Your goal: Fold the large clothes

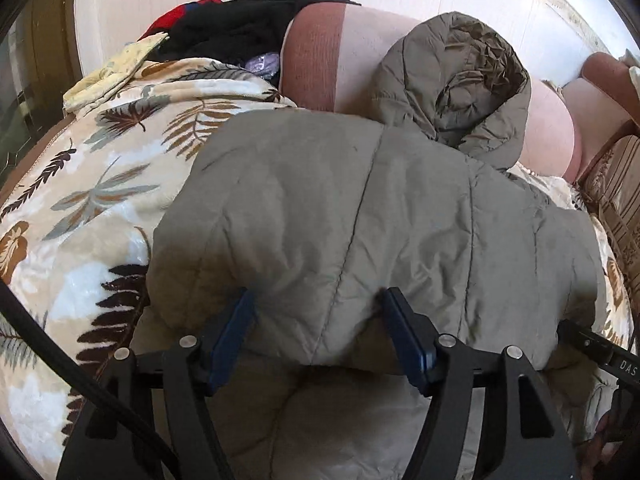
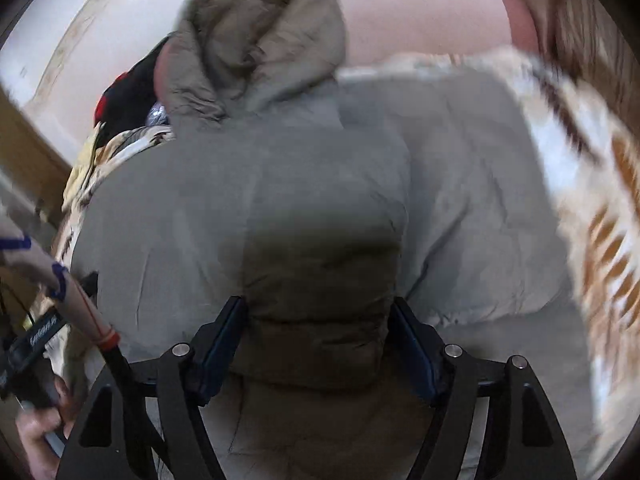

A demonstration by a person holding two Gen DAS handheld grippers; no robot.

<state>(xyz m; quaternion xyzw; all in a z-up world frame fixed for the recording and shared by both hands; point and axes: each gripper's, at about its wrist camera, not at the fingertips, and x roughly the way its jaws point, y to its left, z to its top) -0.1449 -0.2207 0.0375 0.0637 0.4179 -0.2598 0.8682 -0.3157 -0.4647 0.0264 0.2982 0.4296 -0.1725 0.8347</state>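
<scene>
Olive-grey quilted nylon fills both views: a hooded padded jacket (image 1: 360,208) lies spread on a cream blanket printed with brown and grey leaves (image 1: 100,184), its hood (image 1: 460,80) at the far end, resting against a pink bolster cushion (image 1: 332,68). Beyond the hood's left side, a heap of black and red clothes (image 1: 236,28) sits on the blanket near the cushion, with a pale yellow cloth (image 1: 116,68) just beside it. The left gripper (image 1: 320,300) is at the jacket's near hem, its blue pads (image 1: 236,328) standing apart on either side of a puffed fold of the fabric; the jaws are partly spread and the fold bulges between them, touching both pads. In the right wrist view, which is smeared by motion, the right gripper (image 2: 318,308) sits at the jacket's (image 2: 248,200) near edge as well, jaws fairly wide, with a darker shaded bulge of the quilting between the pads (image 2: 228,328); it appears to brush them, though the blur makes a firm grip hard to tell. To the left of the jacket in that view, a hand (image 2: 40,440) and a patterned sleeve (image 2: 36,256) hold the other tool's handle.
</scene>
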